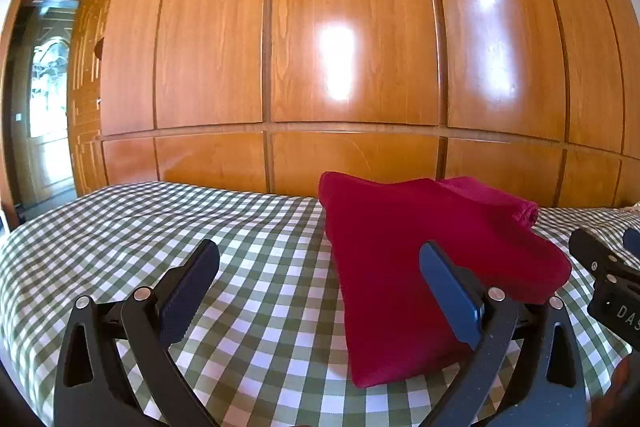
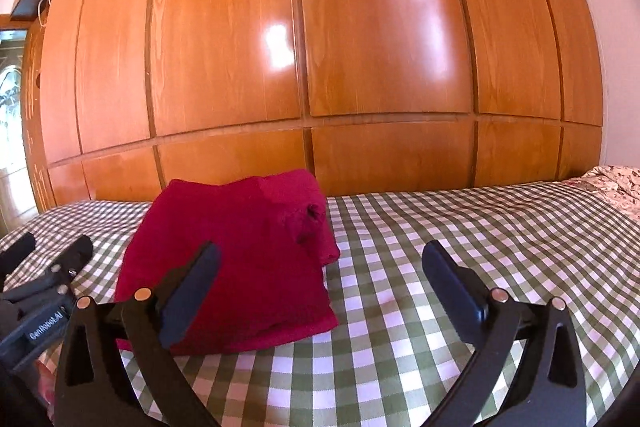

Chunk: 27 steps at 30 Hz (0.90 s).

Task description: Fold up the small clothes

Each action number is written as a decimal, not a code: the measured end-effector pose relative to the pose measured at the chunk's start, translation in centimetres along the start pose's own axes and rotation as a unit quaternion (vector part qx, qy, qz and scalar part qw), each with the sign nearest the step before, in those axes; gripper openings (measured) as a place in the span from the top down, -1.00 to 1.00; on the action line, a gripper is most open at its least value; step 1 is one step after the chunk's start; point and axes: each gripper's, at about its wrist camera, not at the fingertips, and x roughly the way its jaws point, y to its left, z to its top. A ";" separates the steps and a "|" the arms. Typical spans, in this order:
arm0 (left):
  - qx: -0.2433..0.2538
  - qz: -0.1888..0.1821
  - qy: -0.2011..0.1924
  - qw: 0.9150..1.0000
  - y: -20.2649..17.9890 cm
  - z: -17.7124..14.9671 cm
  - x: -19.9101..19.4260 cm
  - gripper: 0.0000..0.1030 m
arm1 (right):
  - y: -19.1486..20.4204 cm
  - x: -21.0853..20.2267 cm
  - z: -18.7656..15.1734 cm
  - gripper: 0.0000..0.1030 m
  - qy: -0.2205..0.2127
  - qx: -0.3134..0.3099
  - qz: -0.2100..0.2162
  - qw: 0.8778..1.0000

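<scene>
A red garment (image 1: 404, 259) lies folded in a compact stack on the green-and-white checked bed cover (image 1: 256, 259). My left gripper (image 1: 320, 259) is open and empty, just above the cover, its right finger over the garment's near left part. In the right wrist view the garment (image 2: 240, 259) lies left of centre. My right gripper (image 2: 320, 263) is open and empty, its left finger in front of the garment's near edge. Each gripper shows at the edge of the other's view: the right one (image 1: 608, 275), the left one (image 2: 44, 267).
A tall wooden wardrobe (image 1: 352, 47) stands right behind the bed. An open doorway (image 1: 44, 99) is at the far left. A floral fabric (image 2: 616, 187) lies at the bed's far right. The checked cover (image 2: 460, 235) stretches to the right of the garment.
</scene>
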 end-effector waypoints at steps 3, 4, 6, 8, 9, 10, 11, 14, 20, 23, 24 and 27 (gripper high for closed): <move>-0.002 0.008 0.000 1.000 0.2 -0.1 0.0 -0.93 | -0.3 0.3 -0.1 -0.96 0.008 0.007 -0.005 1.000; -0.002 0.015 0.000 1.000 0.1 0.0 0.0 -0.93 | -0.3 0.2 -0.2 -0.96 0.006 0.008 -0.007 1.000; 0.003 0.034 0.004 0.999 0.0 -0.1 0.0 -0.93 | -0.3 0.0 -0.2 -0.96 0.003 0.007 -0.010 1.000; 0.012 0.050 0.008 0.999 -0.3 -0.2 0.0 -0.93 | -0.1 -0.2 -0.2 -0.96 -0.003 0.001 -0.013 1.000; 0.013 0.046 0.006 0.999 -0.4 -0.2 0.0 -0.93 | 0.2 -0.3 -0.3 -0.96 -0.006 -0.004 -0.015 1.000; 0.014 0.042 0.003 0.999 -0.4 -0.2 -0.1 -0.93 | 0.3 -0.4 -0.3 -0.96 -0.008 -0.009 -0.015 1.000; 0.015 0.041 0.000 0.999 -0.4 -0.2 -0.2 -0.93 | 0.5 -0.5 -0.3 -0.96 -0.009 -0.014 -0.015 1.000; 0.013 0.030 -0.006 0.999 -0.3 -0.3 -0.5 -0.93 | 0.9 -0.5 -0.3 -0.96 -0.011 -0.024 -0.016 1.000; 0.013 0.011 -0.008 1.000 -0.1 -0.3 -0.5 -0.93 | 0.9 -0.4 -0.3 -0.96 -0.009 -0.025 -0.015 1.000; 0.020 0.005 -0.010 1.000 -0.4 -0.4 -0.6 -0.93 | 0.9 -0.4 -0.4 -0.96 -0.006 -0.025 -0.015 1.000; 0.022 0.004 -0.010 1.000 -0.4 -0.4 -0.6 -0.93 | 0.9 -0.3 -0.4 -0.96 -0.005 -0.025 -0.014 1.000; 0.026 0.000 -0.011 1.000 -0.6 -0.4 -0.6 -0.93 | 0.9 -0.3 -0.3 -0.96 -0.004 -0.025 -0.015 1.000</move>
